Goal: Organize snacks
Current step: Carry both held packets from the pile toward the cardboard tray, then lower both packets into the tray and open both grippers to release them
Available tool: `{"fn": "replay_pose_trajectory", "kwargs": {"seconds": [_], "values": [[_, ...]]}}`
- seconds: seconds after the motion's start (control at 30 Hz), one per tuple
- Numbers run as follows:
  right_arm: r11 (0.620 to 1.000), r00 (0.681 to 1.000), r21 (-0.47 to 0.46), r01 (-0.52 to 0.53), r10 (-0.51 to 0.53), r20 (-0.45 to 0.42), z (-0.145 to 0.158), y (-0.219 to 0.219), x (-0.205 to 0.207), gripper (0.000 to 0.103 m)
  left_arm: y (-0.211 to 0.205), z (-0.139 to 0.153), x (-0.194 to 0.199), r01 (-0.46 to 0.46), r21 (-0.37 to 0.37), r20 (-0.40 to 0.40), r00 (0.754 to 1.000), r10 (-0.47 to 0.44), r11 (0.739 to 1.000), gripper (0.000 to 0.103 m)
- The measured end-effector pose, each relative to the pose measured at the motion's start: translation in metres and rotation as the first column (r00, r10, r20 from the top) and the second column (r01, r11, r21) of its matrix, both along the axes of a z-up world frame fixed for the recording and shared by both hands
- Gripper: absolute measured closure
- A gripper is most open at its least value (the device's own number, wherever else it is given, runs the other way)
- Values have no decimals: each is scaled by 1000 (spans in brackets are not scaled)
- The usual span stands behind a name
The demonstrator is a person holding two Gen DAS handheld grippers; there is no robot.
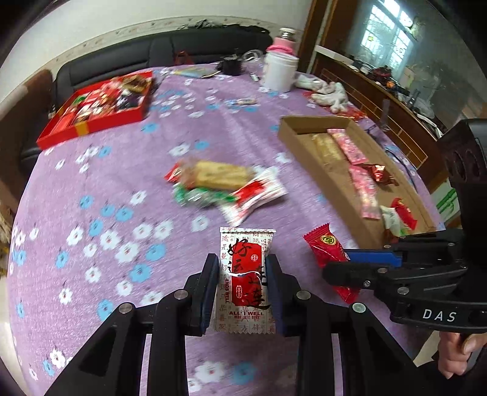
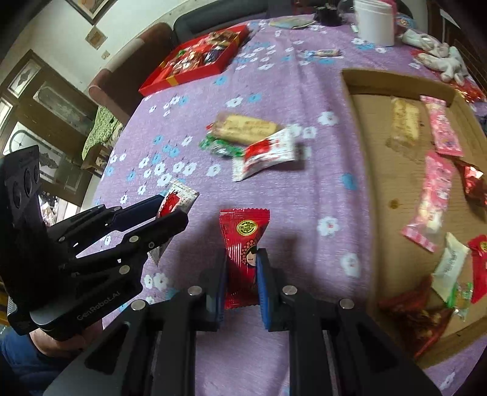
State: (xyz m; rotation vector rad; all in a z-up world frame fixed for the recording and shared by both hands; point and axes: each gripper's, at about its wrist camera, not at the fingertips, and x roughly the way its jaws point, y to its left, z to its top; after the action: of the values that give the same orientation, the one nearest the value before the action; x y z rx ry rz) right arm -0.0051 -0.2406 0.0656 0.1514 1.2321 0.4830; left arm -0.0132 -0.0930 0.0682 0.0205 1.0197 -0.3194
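Observation:
My left gripper [image 1: 242, 268] is shut on a white and red snack packet [image 1: 245, 280], held above the purple tablecloth; it also shows in the right wrist view [image 2: 170, 213]. My right gripper [image 2: 242, 265] is shut on a red candy packet [image 2: 243, 243], seen in the left wrist view too [image 1: 327, 249]. A small pile of loose snacks [image 1: 222, 185] [image 2: 252, 140] lies on the cloth ahead. A brown cardboard tray [image 1: 304, 125] [image 2: 365, 100] on the right holds several snacks.
A red gift box [image 1: 91, 106] [image 2: 194, 61] full of sweets sits at the far left. A white jar [image 1: 280, 73] [image 2: 374, 24], a small wrapped sweet [image 1: 242, 102] and white cloths [image 1: 330, 93] stand at the back. A dark sofa lies beyond the table.

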Motion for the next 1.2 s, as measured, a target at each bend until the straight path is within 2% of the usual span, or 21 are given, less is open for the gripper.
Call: {"fn": "replay_pose_trajectory", "kwargs": {"seconds": [0.73,1.2], "values": [[980,981,34,194,-194,11,13,-121,-7,86,-121,17,14,185,14,10,983,-185,983,71],[967,968,33,251,-251,-12,7,-169,-4,86,-171,9,28,213,0,-21,977,-213,977,71]]}}
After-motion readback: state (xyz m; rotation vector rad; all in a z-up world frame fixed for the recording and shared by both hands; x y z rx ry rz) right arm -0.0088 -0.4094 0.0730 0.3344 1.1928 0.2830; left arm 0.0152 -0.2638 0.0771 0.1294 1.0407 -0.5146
